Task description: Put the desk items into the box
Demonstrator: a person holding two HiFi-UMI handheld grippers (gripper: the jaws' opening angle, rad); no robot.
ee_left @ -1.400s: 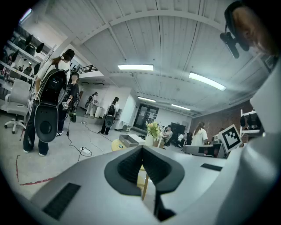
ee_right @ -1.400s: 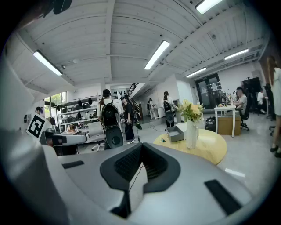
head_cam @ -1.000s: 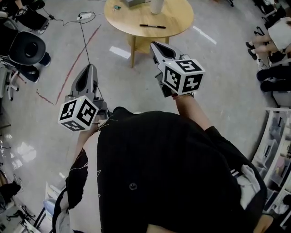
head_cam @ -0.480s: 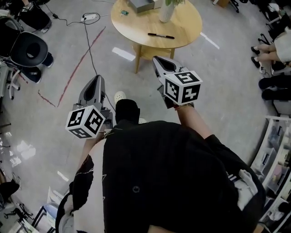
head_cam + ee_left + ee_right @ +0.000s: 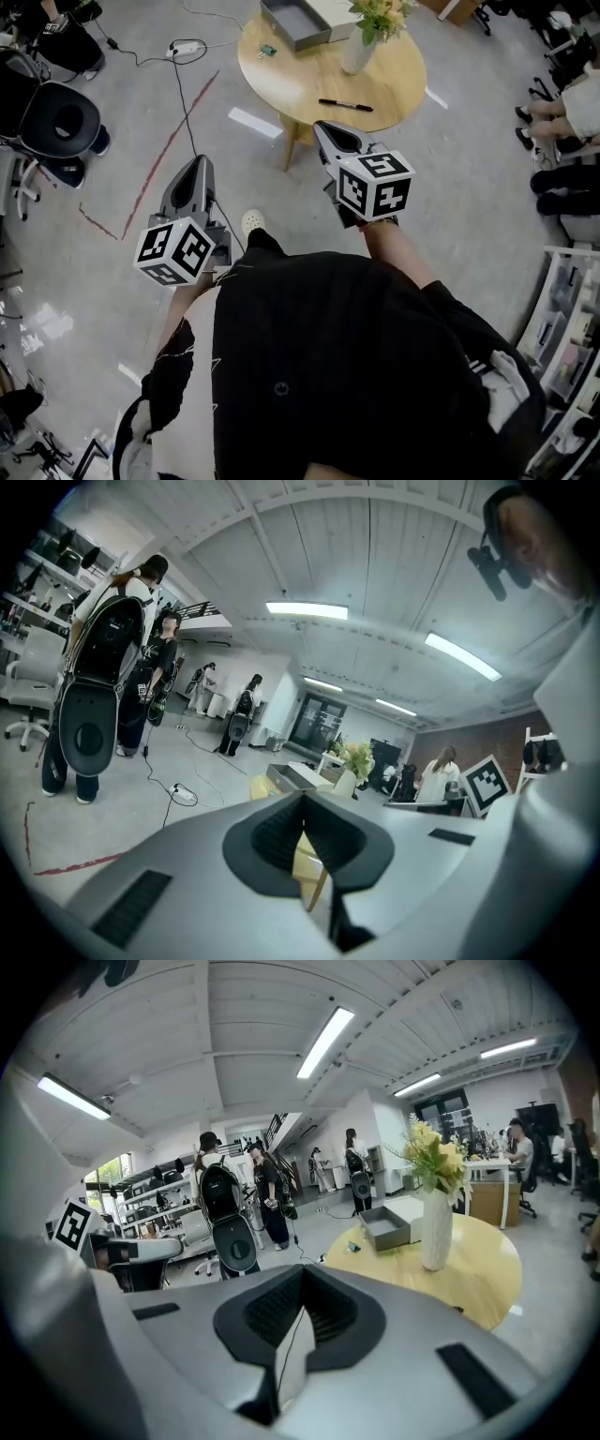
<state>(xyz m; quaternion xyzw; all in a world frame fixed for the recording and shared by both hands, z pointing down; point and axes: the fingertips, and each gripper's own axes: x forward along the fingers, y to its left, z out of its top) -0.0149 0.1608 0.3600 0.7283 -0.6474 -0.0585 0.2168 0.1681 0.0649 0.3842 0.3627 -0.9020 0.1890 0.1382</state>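
Not at the bench yet, so my left hand-held gripper and right hand-held gripper are pinched shut on nothing, aimed toward the pen lying short of the grey box.

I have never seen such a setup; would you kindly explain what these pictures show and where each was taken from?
There is no robot: a person holds the left hand-held gripper and the right hand-held gripper, one in each hand. One picture comes from a camera on the person's head, looking down; the other two from cameras riding on each hand-held gripper, looking along its jaws. Ahead stands a round wooden table with a grey box, a vase of flowers, a black pen and a small green item. Both pairs of jaws are closed on nothing.
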